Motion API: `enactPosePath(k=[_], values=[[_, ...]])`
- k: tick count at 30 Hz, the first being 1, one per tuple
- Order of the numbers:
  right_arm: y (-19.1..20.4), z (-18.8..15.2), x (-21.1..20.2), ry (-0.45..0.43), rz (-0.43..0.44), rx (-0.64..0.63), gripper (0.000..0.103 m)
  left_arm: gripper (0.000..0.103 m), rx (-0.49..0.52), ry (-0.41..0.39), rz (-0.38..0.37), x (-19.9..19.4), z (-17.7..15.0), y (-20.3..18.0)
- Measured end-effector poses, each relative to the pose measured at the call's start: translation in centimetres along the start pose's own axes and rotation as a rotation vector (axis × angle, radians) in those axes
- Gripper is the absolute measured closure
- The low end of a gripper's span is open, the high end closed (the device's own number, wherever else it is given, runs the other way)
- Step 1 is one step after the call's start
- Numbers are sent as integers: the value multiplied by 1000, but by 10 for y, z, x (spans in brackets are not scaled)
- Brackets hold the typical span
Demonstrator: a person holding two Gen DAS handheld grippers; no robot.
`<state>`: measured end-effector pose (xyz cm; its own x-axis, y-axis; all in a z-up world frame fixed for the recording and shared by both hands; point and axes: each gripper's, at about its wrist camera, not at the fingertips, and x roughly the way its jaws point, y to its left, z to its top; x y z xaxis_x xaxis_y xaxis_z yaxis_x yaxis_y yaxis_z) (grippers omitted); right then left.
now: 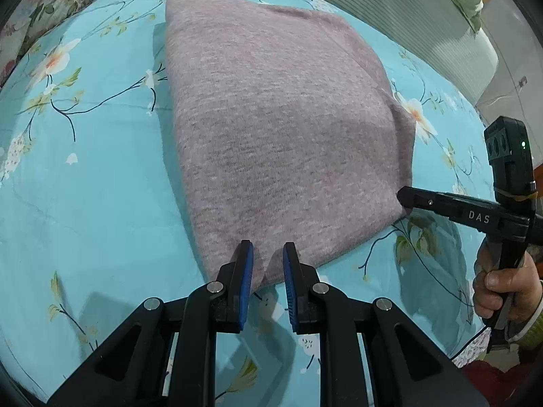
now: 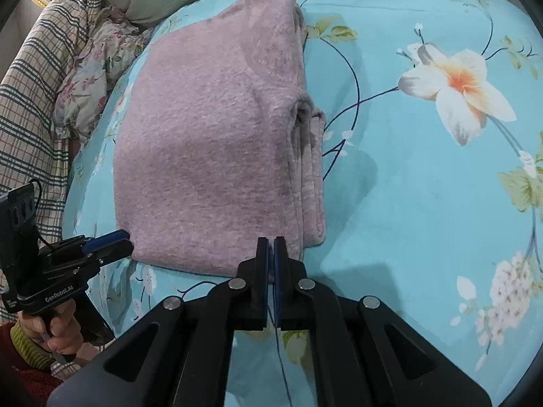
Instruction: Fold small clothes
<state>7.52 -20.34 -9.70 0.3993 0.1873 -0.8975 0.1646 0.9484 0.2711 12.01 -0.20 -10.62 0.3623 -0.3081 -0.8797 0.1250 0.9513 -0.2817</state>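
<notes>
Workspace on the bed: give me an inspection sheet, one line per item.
Surface: turquoise floral bedsheet, lightly creased.
Job's things: pink knit garment, already folded into a thick rectangle, layered edges stacked along its right side.
Clutter: nothing seen on the sheet besides the garment.
Grippers: left gripper open, blue pads straddling the garment's near edge; right gripper shut at the garment's near right corner, whether it pinches fabric cannot be told.
Cables: thin black cable on the left gripper's camera module.
Surroundings: plaid blanket and floral quilt bunched at the sheet's left; ribbed grey-green cushion behind.
</notes>
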Motion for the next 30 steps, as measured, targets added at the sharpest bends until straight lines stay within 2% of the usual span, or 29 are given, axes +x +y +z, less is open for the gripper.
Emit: enactPosePath(k=[4, 5, 6, 7, 8, 9, 16, 22, 23, 24, 25, 28, 30], values=[[13, -1, -18, -43, -3, -15, 96, 84, 6, 0, -1, -14, -5, 0], [17, -1, -24, -56, -4, -20, 89, 80, 5, -7, 2, -19, -6, -1], [19, -1, -28, -66, -3, -22, 76, 77, 3, -14, 7, -22, -7, 1], [21, 0, -31, -78, -1, -24, 68, 69, -5, -22, 18, -27, -9, 4], [23, 3, -38, -105, 2, -30, 58, 66, -15, -26, 24, -30, -10, 6], [25, 6, -42, -126, -2, -36, 58, 66, -26, -28, 24, -33, -10, 9], [12, 69, -37, -197, -24, 1, 58, 66, -68, -77, 41, -45, 9, 24], [-15, 129, -10, -205, 11, 130, 58, 65, -123, -105, 71, -41, 44, 29], [-19, 138, -3, -199, 42, 148, 63, 65, -123, -102, 76, -38, 50, 26], [-20, 142, 1, -191, 83, 154, 97, 65, -123, -100, 82, -35, 54, 25], [-21, 145, 3, -182, 108, 156, 95, 65, -122, -97, 88, -32, 59, 24], [-22, 144, -13, -250, 115, 172, 96, 65, -112, -86, 106, -25, 71, 21], [-25, 140, -8, -239, 74, 187, 96, 65, -103, -93, 118, -24, 75, 19]])
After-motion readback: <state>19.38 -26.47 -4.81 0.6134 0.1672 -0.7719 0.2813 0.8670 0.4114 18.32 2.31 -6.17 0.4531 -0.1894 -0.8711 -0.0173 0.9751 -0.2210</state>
